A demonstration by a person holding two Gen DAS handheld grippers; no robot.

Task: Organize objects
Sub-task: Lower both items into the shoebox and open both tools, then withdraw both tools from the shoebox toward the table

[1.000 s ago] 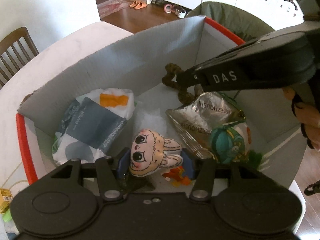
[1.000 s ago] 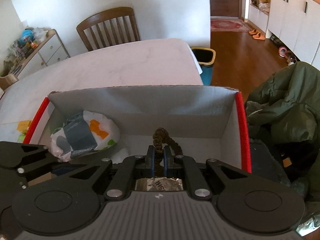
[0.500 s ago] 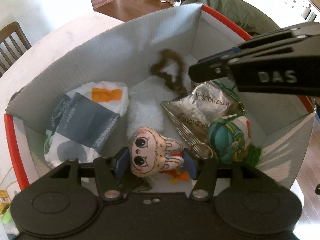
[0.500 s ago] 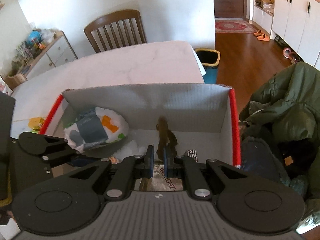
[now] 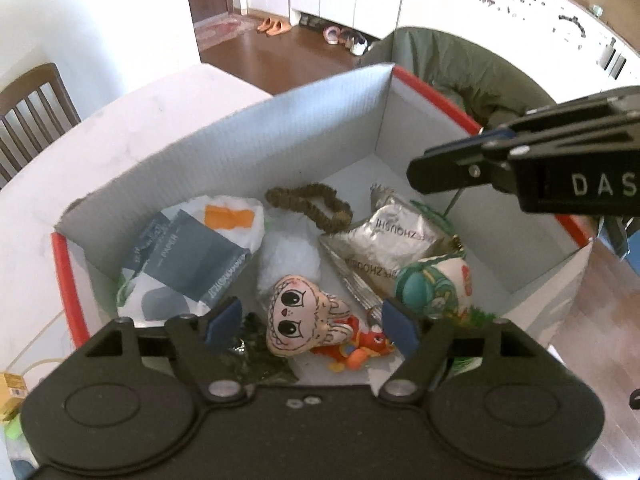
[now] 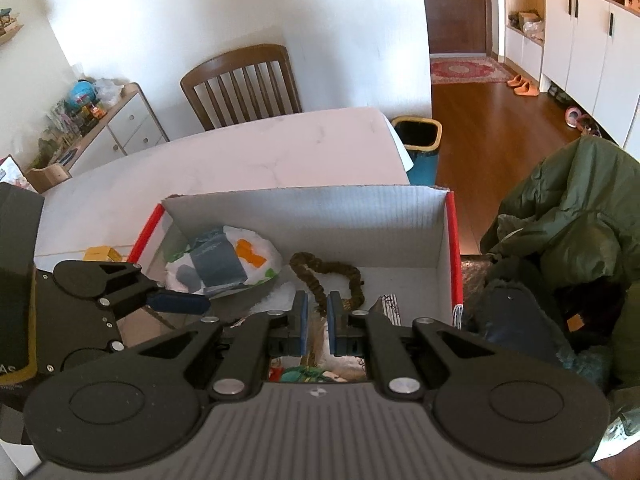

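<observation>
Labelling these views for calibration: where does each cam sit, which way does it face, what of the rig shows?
Left wrist: on the left claw, looking down into the red-edged grey cardboard box; own open fingers show, right claw enters from the right.
Right wrist: on the right claw, above the box's near side, facing the white table and brown wooden chair; own narrow-gapped fingers show, left claw at left.
Shared: box, brown fuzzy loop, white-grey-orange packet.

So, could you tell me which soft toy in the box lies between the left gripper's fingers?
The pale big-eyed bunny plush; the green-and-white plush lies further right.
</observation>
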